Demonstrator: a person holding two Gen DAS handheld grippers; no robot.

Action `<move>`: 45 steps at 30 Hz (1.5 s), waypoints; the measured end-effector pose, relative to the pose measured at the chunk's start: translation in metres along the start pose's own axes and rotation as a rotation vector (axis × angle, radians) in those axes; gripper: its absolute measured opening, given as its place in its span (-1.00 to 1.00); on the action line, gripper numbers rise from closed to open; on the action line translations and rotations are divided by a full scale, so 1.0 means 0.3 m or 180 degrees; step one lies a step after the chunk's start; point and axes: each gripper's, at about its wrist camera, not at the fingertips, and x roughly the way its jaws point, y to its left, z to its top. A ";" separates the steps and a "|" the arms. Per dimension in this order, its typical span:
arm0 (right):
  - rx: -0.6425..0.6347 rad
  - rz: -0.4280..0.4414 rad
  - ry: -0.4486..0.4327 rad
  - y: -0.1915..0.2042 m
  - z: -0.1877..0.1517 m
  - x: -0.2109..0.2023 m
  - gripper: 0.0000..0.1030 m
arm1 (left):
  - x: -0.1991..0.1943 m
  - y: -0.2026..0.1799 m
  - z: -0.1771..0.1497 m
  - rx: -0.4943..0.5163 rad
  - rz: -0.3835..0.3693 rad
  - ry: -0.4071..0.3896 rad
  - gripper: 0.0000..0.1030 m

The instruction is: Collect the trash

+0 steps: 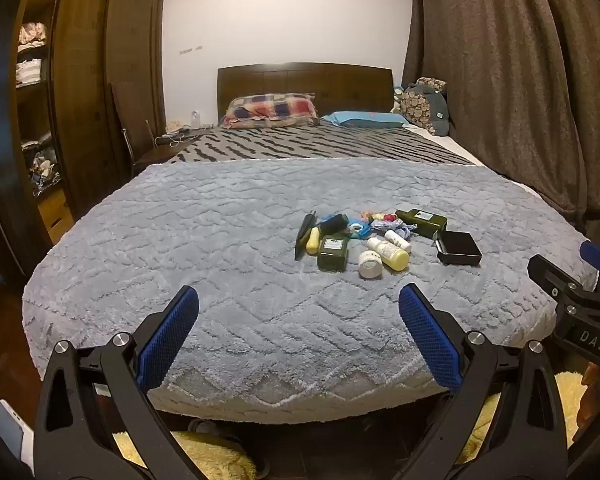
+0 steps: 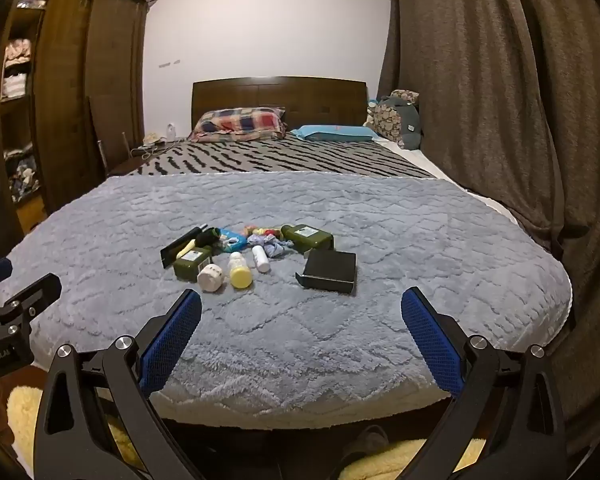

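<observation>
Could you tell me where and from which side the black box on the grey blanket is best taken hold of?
The black box lies flat, apart from the bottles, nearest the right tool, which is open and empty. I would probably come from above and the near side and close across its two straight side walls, since they are parallel and nothing crowds them. Its low height leaves little to grip, so go deep into the blanket.

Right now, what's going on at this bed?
A person holds two grippers at the foot of the bed. Left gripper and right gripper are both open and empty, short of the pile. Nothing has been picked up yet: green bottles, a white jar, a yellow-capped bottle, a black box and small wrappers lie clustered on the grey blanket.
</observation>
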 end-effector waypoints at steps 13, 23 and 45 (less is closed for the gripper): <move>0.0024 -0.0011 -0.0027 0.028 0.017 0.003 0.94 | 0.004 -0.033 0.010 0.0034 0.0008 -0.0038 0.84; 0.0034 0.0007 -0.0048 0.000 0.008 -0.009 0.94 | -0.014 -0.009 0.023 0.0011 -0.0032 -0.0065 0.84; 0.0032 0.0003 -0.0052 0.008 0.009 -0.010 0.94 | -0.021 -0.007 0.018 0.0006 -0.0029 -0.0077 0.84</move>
